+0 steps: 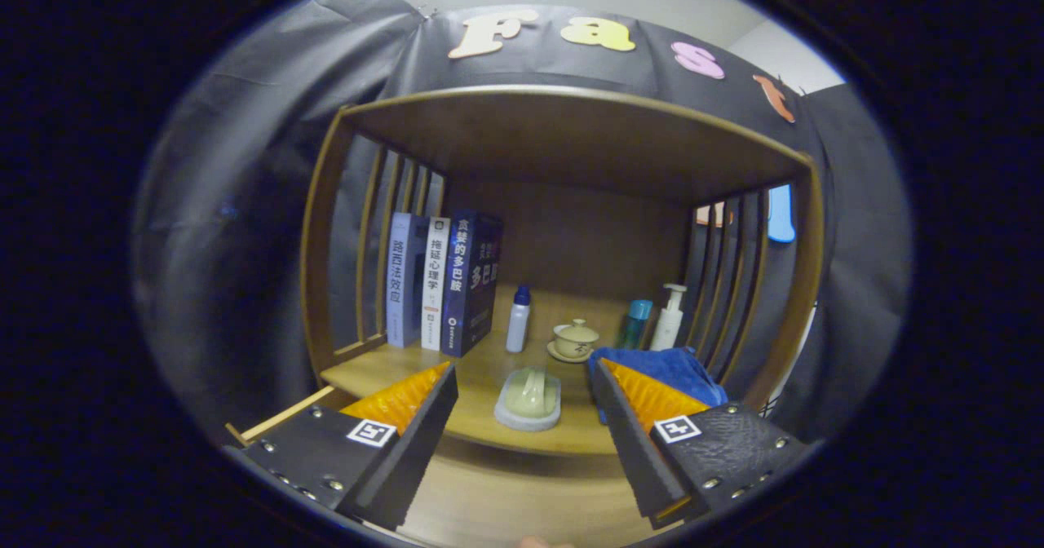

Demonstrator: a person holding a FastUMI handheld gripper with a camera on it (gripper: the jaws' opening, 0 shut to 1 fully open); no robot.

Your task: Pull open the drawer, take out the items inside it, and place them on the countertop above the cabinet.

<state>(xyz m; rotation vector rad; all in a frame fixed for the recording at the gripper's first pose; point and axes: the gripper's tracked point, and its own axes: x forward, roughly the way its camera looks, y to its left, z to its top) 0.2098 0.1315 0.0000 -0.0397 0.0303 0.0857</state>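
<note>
**Drawer out, gripper empty above it**

I held the gripper [522, 442] with its fingers spread wide and nothing between them, pointed at the wooden cabinet [571, 136]. Beneath my fingers the drawer [506, 499] stood pulled out toward me; I could see its pale wooden floor and, off beside my left finger, a strip of its side rail. What lay inside it I could not tell, since my own fingers covered much of it and the part I saw looked bare.

Just ahead of the fingers, on the countertop [383, 373], sat a pale soap dish [528, 399] near the front edge, and a blue cloth [665, 369] lay just beyond my right finger. Further back stood three books [440, 283] against the slatted left side, a small white bottle with a blue cap [518, 318], a lidded tea cup on a saucer [575, 340], a teal bottle [636, 322] and a white pump bottle [670, 317].

I judged the opening step done and the emptying under way, possibly near its end. My next move would call for tipping the gripper down to check the drawer, closing on whatever remained, then lifting it clear of the front edge onto a free patch of countertop.
</note>
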